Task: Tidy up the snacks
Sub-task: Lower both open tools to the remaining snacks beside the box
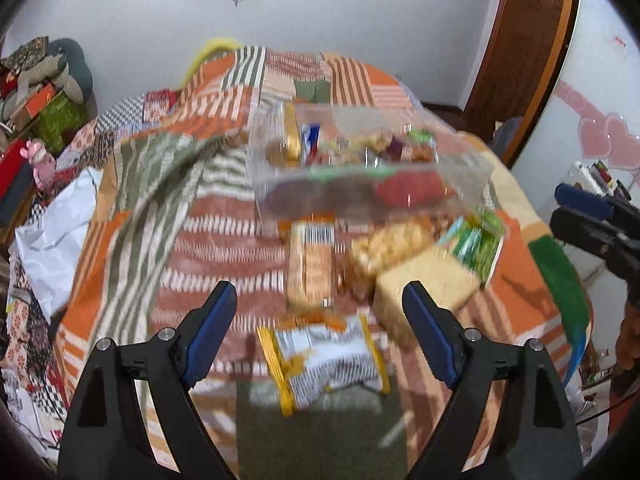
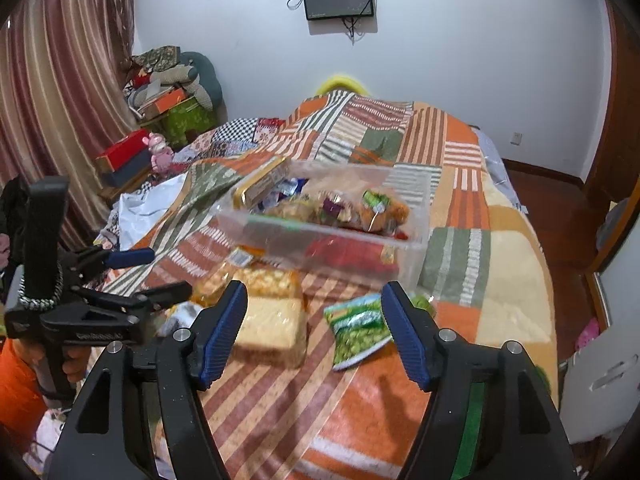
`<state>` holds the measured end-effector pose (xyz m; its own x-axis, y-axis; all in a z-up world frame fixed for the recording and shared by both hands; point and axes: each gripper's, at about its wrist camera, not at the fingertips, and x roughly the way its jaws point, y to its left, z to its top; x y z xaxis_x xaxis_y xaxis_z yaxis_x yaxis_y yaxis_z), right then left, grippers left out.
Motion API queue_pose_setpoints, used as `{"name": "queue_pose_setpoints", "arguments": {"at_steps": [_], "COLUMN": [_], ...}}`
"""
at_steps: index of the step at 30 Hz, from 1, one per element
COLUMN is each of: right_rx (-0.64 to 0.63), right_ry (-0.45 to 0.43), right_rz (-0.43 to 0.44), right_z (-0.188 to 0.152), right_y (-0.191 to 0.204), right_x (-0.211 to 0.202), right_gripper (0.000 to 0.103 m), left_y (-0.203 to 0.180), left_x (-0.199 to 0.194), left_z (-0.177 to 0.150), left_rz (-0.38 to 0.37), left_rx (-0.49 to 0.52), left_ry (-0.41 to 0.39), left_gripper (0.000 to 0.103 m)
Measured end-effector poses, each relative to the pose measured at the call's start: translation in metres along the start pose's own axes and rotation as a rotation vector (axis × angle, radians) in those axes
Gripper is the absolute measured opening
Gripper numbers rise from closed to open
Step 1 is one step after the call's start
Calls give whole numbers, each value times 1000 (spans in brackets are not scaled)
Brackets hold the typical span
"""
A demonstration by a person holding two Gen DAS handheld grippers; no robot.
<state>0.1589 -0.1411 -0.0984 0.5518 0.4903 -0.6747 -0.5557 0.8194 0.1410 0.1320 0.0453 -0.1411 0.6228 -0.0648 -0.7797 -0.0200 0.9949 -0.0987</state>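
A clear plastic bin (image 1: 280, 184) (image 2: 416, 236) partly filled with snack packets sits on the patchwork bedspread. In front of it lie loose snacks: a white and yellow packet (image 1: 324, 360), an orange wrapped packet (image 1: 312, 268), a pale cake block (image 1: 424, 288) (image 2: 272, 324), and a green pea packet (image 1: 476, 244) (image 2: 356, 328). My left gripper (image 1: 320, 304) is open and empty, above the white packet. My right gripper (image 2: 312, 304) is open and empty, above the cake block and green packet. Each gripper shows in the other's view: the right (image 1: 592, 220), the left (image 2: 148, 276).
The bedspread (image 2: 460, 160) covers a bed. White plastic bags (image 1: 52, 232) and piled boxes and cushions (image 2: 172, 92) lie at the left. A curtain (image 2: 52, 80) hangs far left. A wooden door (image 1: 532, 40) and wooden floor (image 2: 560, 208) are at the right.
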Motion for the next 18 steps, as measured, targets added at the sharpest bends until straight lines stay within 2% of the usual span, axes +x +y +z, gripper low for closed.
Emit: {"name": "queue_pose_setpoints", "arguments": {"at_steps": [10,13,14,16,18], "right_rx": [2,2,0,-4,-8], "right_ry": [78,94,99,105,117], "right_rz": [35,46,47,47,53], "right_z": [-19,-25,-26,-28,-30], "right_y": [14,20,22,27,31], "right_x": [27,34,36,40,46], "right_gripper": [67,71,75,78,80], "left_y": [5,11,12,13,15], "left_x": [31,39,39,36,35], "left_z": [-31,-39,-40,-44,-45], "left_rz": [-11,-27,-30,-21,-26], "left_rx": [-37,-72,-79,-78,-81], "left_ry": [98,110,102,72,61], "left_gripper": [85,85,83,73,71]}}
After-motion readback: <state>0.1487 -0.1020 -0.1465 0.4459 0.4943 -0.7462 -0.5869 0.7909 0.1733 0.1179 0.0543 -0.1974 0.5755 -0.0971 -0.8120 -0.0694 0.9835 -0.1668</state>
